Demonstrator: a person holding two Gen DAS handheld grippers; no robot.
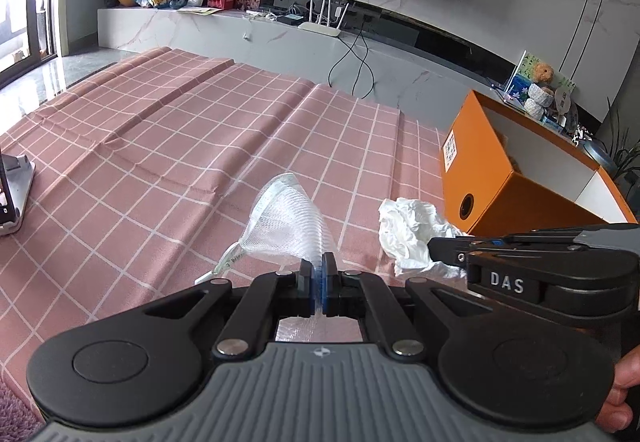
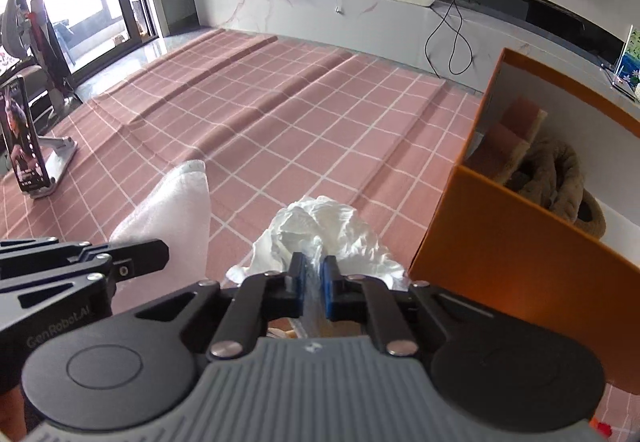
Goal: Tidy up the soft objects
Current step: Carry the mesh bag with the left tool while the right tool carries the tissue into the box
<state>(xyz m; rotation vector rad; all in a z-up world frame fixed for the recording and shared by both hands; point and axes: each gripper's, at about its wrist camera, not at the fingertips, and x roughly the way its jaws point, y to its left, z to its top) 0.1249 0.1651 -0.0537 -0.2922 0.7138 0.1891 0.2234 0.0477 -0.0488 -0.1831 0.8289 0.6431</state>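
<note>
Gripping now | left gripper [image 1: 319, 274]: jaws clenched on white mesh cloth [image 1: 284, 222], held just left of the orange box [image 1: 492, 177] | right gripper [image 2: 313, 278]: jaws clamped on crumpled white tissue [image 2: 320, 230], beside the box, over the pink checked surface [image 2: 280, 113]

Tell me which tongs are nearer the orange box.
Right. The right tongs, shut on the crumpled white plastic bag, sit just beside the orange box. The left tongs, shut on white mesh cloth, are farther away.

Box [image 2: 520, 262] right of crumpled tissue [image 2: 320, 226]
</note>
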